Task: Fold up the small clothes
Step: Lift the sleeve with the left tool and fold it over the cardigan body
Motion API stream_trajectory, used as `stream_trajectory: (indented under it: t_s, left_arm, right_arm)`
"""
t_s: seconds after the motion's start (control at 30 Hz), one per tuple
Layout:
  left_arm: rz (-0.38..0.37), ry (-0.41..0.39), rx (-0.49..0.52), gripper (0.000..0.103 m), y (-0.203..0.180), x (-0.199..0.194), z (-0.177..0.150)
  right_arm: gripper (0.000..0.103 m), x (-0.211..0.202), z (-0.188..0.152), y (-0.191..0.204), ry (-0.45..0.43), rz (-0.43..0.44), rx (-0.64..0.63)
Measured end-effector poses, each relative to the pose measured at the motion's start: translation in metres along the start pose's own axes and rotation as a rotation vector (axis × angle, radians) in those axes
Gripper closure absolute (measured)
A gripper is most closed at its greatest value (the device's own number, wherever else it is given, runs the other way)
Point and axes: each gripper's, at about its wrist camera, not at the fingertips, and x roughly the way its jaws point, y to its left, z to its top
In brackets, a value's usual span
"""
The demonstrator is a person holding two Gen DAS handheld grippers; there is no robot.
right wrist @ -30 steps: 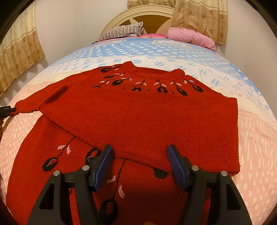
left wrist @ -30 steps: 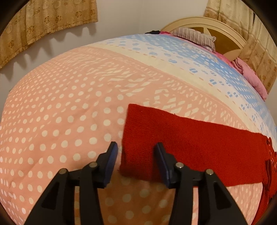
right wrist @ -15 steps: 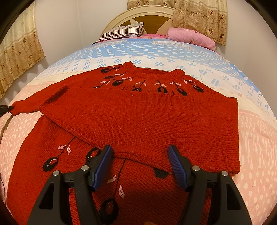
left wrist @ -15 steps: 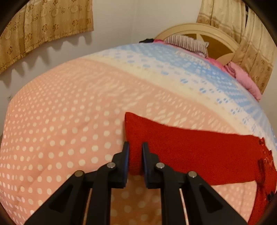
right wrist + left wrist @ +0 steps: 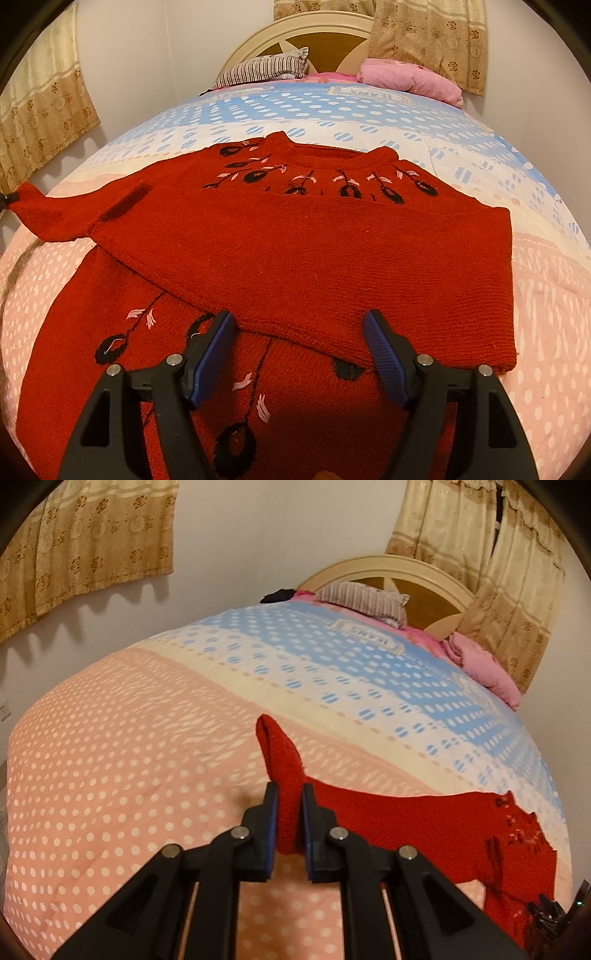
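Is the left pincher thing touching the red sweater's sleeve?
Touching. In the left wrist view, the left gripper is shut on the sleeve of the red sweater, both pads pressed against the cuff.

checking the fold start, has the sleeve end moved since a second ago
Yes. The sleeve end has come up off the quilt, pinched in the left gripper, toward the headboard.

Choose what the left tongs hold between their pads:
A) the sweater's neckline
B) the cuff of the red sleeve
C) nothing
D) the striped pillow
B: the left tongs are shut on the cuff of the sleeve, whose end stands up off the bedspread.
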Motion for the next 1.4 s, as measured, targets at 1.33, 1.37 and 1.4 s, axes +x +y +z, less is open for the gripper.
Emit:
stream_trajectory:
  t_s: [1.33, 1.37, 1.4]
  left_arm:
    - [-0.289, -0.136, 0.124, 0.091, -0.202, -0.084, 0.033]
    - [-0.298, -0.137, 0.127, 0.091, -0.208, -0.085, 0.033]
    - [-0.311, -0.137, 0.135, 0.091, -0.217, -0.086, 0.032]
  right_arm:
    - [0.029, -0.117, -0.091, -0.098, -0.132, 0.105, 0.174]
    - [0.029, -0.119, -0.095, -0.101, -0.145, 0.096, 0.174]
    - [0.029, -0.121, -0.099, -0.103, -0.155, 0.095, 0.180]
